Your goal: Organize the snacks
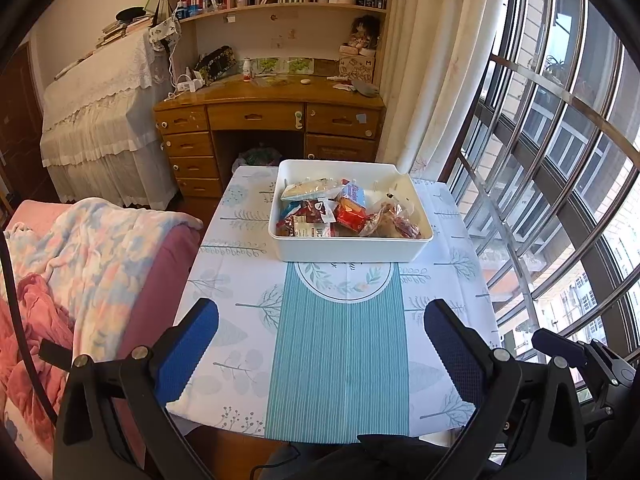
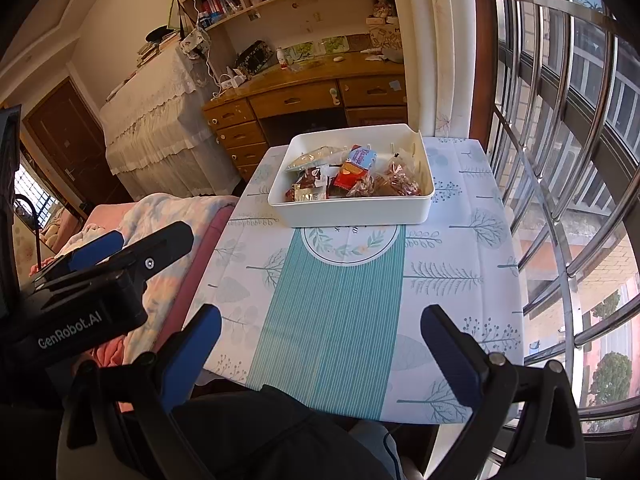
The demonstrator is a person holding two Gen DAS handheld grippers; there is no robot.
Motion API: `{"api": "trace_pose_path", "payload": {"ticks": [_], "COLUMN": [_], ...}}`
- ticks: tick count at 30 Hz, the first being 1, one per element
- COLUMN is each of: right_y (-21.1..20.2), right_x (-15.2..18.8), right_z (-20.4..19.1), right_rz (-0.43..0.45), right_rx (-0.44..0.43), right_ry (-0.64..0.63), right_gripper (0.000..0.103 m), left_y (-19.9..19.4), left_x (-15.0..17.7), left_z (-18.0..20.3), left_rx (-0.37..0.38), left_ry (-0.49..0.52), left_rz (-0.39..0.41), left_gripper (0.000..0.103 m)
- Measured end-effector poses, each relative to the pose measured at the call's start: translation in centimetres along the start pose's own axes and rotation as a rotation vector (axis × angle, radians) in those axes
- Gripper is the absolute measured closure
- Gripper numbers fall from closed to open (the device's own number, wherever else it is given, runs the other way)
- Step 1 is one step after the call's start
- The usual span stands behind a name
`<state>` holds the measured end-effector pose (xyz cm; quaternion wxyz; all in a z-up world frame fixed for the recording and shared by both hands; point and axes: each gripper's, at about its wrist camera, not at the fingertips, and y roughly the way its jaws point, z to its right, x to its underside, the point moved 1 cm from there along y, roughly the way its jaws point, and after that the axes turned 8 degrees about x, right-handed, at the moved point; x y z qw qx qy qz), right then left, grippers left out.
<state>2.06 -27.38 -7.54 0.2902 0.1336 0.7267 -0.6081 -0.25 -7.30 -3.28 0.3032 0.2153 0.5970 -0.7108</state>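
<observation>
A white plastic bin (image 1: 352, 250) stands at the far end of a small table and holds several wrapped snacks (image 1: 348, 212): red, brown, blue and clear packets. It also shows in the right wrist view (image 2: 360, 212) with the snacks (image 2: 352, 180) inside. My left gripper (image 1: 320, 312) is open and empty, held above the near part of the table, well short of the bin. My right gripper (image 2: 320, 316) is open and empty at the near edge. The left gripper also shows at the left in the right wrist view (image 2: 132, 244).
The table carries a white tree-print cloth with a teal striped runner (image 1: 340, 352). A sofa with blankets (image 1: 80, 264) is close on the left. A barred window (image 1: 560, 160) is on the right. A wooden desk (image 1: 268, 116) and a curtain stand behind the table.
</observation>
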Motion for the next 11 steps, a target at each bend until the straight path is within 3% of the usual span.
{"api": "trace_pose_path", "payload": {"ticks": [11], "right_y": [0.45], "right_x": [0.45], "right_z": [0.39], "right_rz": [-0.012], "right_rx": [0.001], "right_ry": [0.01], "right_gripper": [0.002], "left_y": [0.15], "left_x": [0.56], "left_z": [0.0], "left_rx": [0.007], "left_ry": [0.012], "left_rz": [-0.008], "left_gripper": [0.001]}}
